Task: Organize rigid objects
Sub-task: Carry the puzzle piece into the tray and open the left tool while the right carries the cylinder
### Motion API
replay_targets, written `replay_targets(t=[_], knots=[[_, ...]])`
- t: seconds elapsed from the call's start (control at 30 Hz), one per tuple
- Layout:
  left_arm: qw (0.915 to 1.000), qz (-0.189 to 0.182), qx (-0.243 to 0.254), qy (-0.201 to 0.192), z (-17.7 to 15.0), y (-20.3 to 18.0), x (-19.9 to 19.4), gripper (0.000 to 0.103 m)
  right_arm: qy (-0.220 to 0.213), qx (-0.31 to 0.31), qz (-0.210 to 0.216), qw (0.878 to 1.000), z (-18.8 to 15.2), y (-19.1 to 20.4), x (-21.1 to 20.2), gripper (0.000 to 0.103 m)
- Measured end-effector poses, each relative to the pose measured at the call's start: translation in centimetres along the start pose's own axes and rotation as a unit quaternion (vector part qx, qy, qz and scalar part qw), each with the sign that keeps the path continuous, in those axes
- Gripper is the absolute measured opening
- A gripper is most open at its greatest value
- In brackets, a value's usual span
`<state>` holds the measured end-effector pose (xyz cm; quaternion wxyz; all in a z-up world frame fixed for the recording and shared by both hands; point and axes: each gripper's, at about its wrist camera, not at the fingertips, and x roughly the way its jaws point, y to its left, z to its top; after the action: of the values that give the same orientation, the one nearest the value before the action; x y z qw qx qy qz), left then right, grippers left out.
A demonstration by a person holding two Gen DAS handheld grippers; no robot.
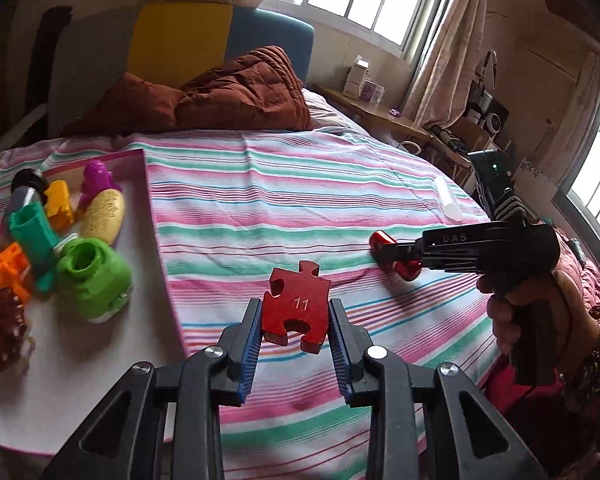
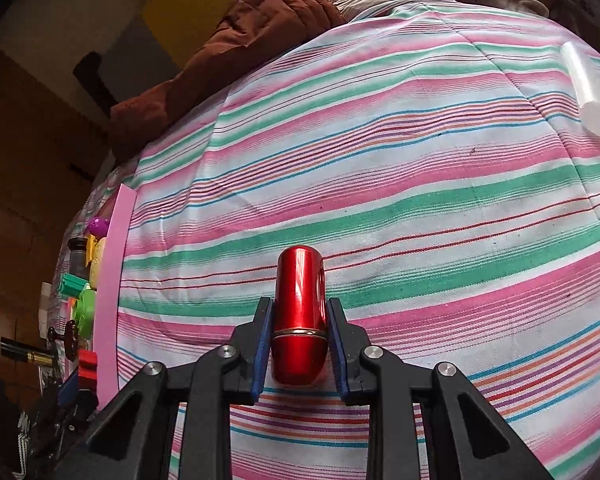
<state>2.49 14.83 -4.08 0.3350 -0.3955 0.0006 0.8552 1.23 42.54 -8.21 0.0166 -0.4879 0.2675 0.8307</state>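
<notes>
Red puzzle piece (image 1: 296, 312) was pinched by left gripper (image 1: 296, 322), right of pink tray (image 1: 156, 216). Red cylinder (image 2: 299, 316), long axis pointed away along fingers, was clamped by right gripper (image 2: 299, 344).

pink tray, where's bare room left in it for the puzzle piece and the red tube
The pink tray is crowded at its far left, around the green block and yellow toy. Its white floor is bare along the right wall and in the near half. The striped sheet beside it is also bare.
</notes>
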Motion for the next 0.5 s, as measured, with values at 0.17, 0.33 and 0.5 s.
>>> replay_targets(t=[0.17,0.33,0.5], knots=[[0.9987,0.018,-0.041,-0.024,-0.4,3.4,-2.9,0.031,-0.008,-0.016,-0.005,1.0,-0.2,0.6,-0.2,0.026],[0.9942,0.061,-0.082,-0.035,-0.7,6.8,-4.7,0.031,-0.017,-0.037,0.001,0.999,-0.3,1.8,-0.7,0.026],[0.9873,0.119,-0.104,-0.017,-1.5,9.9,-4.3,0.031,-0.029,-0.061,0.012,0.998,-0.6,3.1,-1.4,0.026]])
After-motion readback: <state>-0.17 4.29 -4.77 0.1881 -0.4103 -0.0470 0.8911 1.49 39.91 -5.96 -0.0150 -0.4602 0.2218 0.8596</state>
